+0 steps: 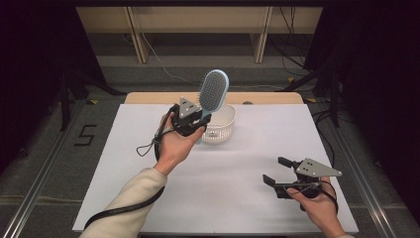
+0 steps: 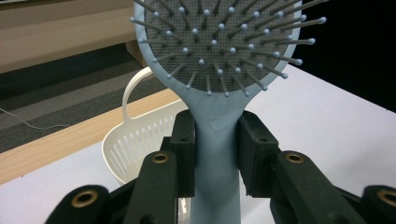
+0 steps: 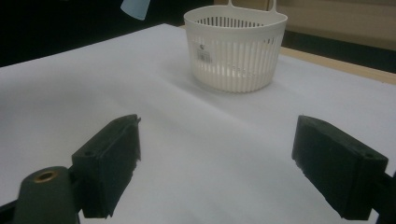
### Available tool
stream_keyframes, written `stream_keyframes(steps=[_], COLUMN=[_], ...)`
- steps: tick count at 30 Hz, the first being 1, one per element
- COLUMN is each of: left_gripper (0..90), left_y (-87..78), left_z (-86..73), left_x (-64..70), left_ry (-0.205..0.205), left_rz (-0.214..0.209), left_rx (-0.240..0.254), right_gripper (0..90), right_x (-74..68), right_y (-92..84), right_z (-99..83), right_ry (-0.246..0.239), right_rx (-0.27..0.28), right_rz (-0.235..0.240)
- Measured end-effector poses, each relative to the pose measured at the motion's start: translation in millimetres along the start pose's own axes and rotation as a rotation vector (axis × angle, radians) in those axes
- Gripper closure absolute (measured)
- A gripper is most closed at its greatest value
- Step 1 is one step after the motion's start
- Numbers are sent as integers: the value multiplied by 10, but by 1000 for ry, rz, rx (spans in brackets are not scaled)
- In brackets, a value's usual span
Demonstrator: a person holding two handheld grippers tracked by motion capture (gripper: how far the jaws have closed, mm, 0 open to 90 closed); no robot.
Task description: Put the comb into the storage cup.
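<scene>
So the left tongs (image 1: 202, 120) are clamped on the neck of a light blue hairbrush (image 1: 214, 90), both pads pressed flat against the handle just below the head. The brush stands upright out of them, bristles facing back toward the person, handle end hanging below the jaws. Just beyond and slightly below those tongs sits a white slotted basket (image 1: 223, 124) with a loop handle; the brush is beside its near rim and I can't make out anything lying inside it.

The right tongs (image 3: 217, 163) are spread wide with nothing between the pads, held low over the white table cover (image 1: 233, 178). They're well apart from the basket, with lots of bare surface between. The cover's near edge is close behind them, its right edge just off to their side.
</scene>
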State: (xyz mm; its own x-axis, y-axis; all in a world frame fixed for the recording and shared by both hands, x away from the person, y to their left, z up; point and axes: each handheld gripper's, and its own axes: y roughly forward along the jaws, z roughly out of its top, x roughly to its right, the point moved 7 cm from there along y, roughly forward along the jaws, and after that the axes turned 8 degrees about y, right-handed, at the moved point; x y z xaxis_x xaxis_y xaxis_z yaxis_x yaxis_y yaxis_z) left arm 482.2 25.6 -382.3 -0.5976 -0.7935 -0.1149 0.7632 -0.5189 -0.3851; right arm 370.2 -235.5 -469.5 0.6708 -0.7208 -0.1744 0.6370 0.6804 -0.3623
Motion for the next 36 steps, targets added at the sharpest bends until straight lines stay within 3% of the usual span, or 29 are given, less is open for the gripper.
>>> stream_keyframes(steps=[15, 36], left_gripper=[695, 695], left_y=[42, 96], left_z=[29, 108], left_x=[-49, -47], left_ry=[5, -22], left_rz=[22, 13], left_rx=[36, 74], right_gripper=[159, 160], right_x=[-4, -5], right_y=[3, 2], right_z=[-1, -2], right_ry=[0, 1], right_rx=[-1, -1], right_rz=[1, 1])
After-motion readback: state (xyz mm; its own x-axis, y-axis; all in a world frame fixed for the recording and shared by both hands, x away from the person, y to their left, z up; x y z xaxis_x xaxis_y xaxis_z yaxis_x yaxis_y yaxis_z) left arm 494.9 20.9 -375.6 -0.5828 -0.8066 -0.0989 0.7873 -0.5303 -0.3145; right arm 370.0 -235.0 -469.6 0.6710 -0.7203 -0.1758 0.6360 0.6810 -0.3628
